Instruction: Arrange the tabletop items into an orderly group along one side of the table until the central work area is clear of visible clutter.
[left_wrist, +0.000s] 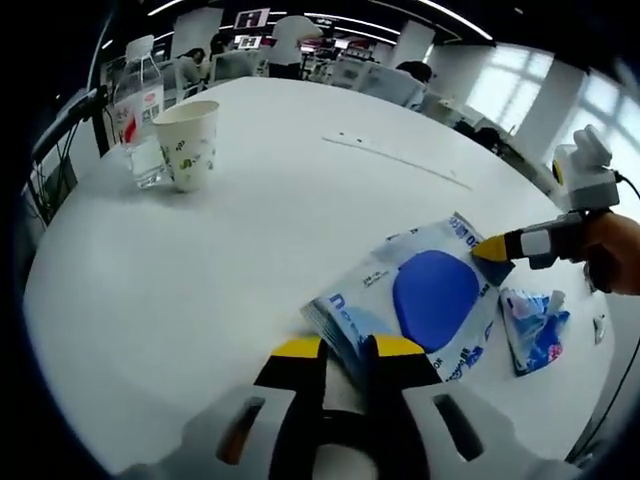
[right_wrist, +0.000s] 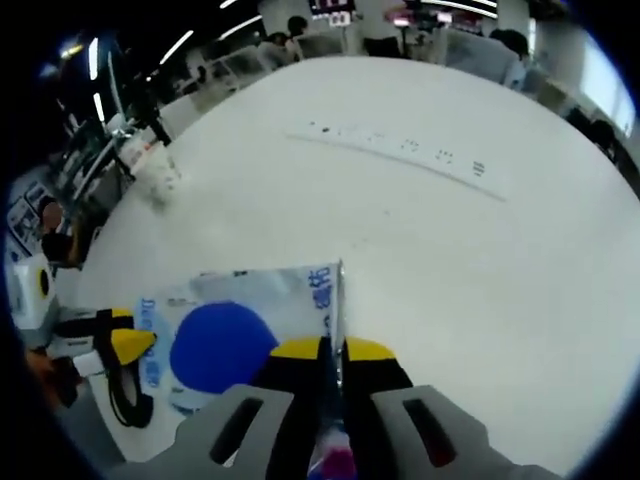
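In the left gripper view, a packet (left_wrist: 425, 300) is laid on the table (left_wrist: 250, 230) at lower centre-right of the frame, just above the left gripper (left_wrist: 350, 350), whose jaws are set at its lower left edge. The right gripper (left_wrist: 490, 250) is met at the packet's upper right corner, entering from the right edge. A wrapper (left_wrist: 533, 330) is placed just right of the packet. A cup (left_wrist: 188, 143) and, touching behind it, a bottle (left_wrist: 137, 115) are found at upper left. In the right gripper view, the packet (right_wrist: 235, 335) is spread at lower left, its right edge between the right gripper's (right_wrist: 333, 352) jaws.
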